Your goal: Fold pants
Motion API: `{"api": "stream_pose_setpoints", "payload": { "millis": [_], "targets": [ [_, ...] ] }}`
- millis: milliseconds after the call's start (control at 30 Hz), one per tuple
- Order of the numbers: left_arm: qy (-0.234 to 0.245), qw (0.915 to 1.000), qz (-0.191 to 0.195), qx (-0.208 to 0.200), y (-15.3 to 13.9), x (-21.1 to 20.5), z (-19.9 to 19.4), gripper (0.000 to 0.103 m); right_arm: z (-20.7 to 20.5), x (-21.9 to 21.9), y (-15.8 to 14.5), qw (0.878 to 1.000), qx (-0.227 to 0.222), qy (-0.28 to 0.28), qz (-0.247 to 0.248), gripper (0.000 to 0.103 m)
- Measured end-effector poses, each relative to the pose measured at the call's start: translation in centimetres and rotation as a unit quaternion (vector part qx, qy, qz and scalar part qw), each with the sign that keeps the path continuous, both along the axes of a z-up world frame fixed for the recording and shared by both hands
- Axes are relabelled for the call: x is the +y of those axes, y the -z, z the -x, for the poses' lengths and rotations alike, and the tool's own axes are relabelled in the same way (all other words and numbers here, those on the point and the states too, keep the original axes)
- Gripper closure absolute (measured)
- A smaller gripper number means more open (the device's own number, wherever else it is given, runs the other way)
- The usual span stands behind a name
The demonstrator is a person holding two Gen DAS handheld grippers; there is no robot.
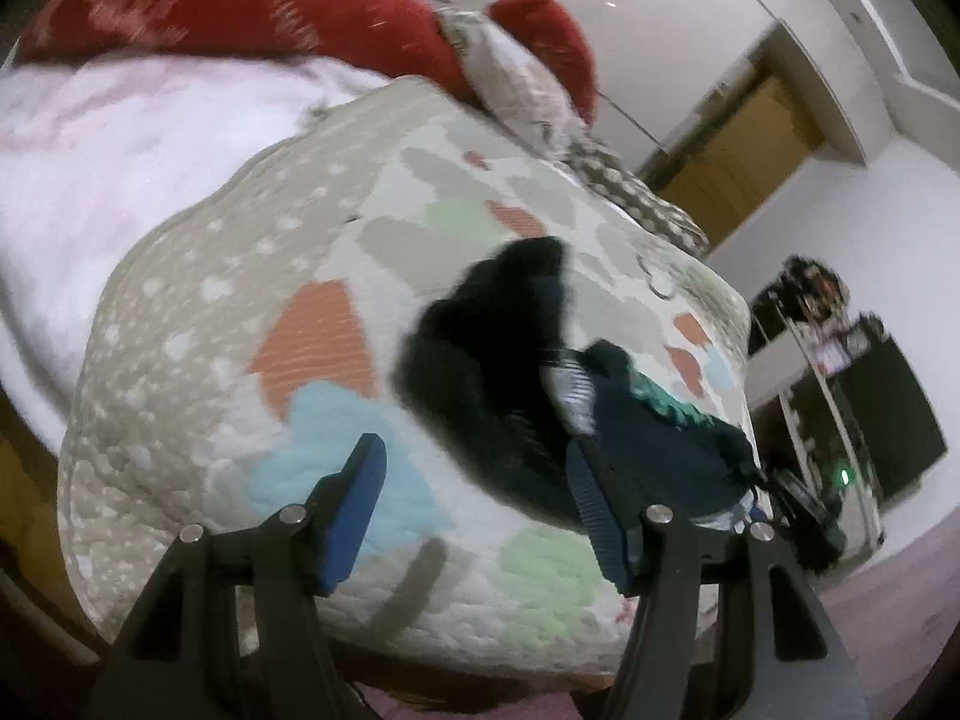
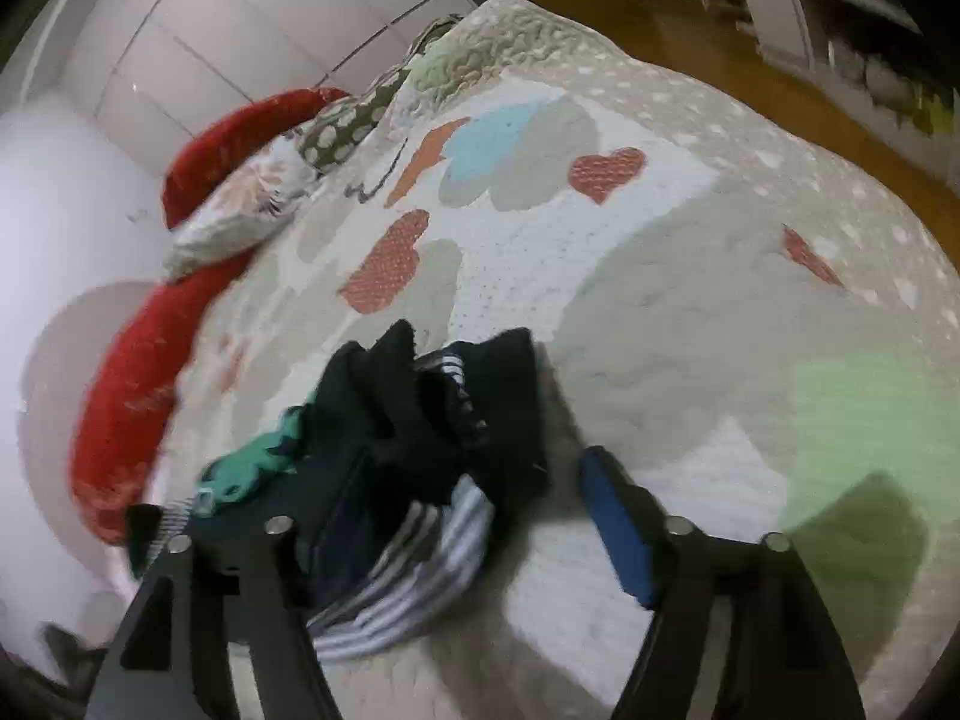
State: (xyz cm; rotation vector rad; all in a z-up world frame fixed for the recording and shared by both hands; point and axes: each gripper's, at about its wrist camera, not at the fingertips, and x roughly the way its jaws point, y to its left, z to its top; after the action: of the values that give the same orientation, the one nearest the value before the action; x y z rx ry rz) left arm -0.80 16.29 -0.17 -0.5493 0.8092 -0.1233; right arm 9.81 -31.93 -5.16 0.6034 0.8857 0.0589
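Note:
A heap of dark clothes lies on the quilted bed. In the left wrist view the black pants (image 1: 498, 360) lie crumpled, with navy, green and striped garments (image 1: 654, 420) beside them to the right. My left gripper (image 1: 480, 516) is open above the bed, its right finger (image 1: 600, 516) at the pile's edge. In the right wrist view the black pants (image 2: 420, 408) top the heap, over a striped garment (image 2: 420, 564) and a green one (image 2: 252, 468). My right gripper (image 2: 474, 540) is open, the heap between and over its left finger.
The bed carries a quilt with hearts (image 2: 600, 276). Red pillows (image 1: 240, 0) and a patterned cushion (image 1: 516, 78) lie at the head, against white wardrobe doors (image 2: 240, 18). A shelf with clutter (image 1: 840, 372) stands past the bed edge. Wooden floor (image 2: 720, 42) shows beyond.

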Motion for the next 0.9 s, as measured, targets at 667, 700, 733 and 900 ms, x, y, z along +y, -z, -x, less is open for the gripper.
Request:
{"api": "stream_pose_setpoints", "payload": {
  "millis": [667,700,733,900],
  "targets": [
    [0.136,0.9767,-0.163,-0.029,-3.5,-16.1,-9.9,0.041,5.2,-10.2,-2.8,0.991,-0.052,0.119,0.018,0.045],
    [0.129,0.9764,-0.172,-0.021,-3.1,-16.3,-10.9,0.041,5.5,-9.9,-3.6,0.991,-0.069,0.113,0.027,0.045],
    [0.115,0.9765,-0.182,-0.008,-2.5,-16.2,-11.7,0.041,5.5,-9.5,-4.2,0.991,-0.081,0.103,0.033,0.045],
    [0.099,0.9809,-0.159,0.052,1.2,-14.3,-11.6,0.041,2.1,-6.0,-4.1,0.990,-0.056,0.037,0.127,0.041]
  ]
}}
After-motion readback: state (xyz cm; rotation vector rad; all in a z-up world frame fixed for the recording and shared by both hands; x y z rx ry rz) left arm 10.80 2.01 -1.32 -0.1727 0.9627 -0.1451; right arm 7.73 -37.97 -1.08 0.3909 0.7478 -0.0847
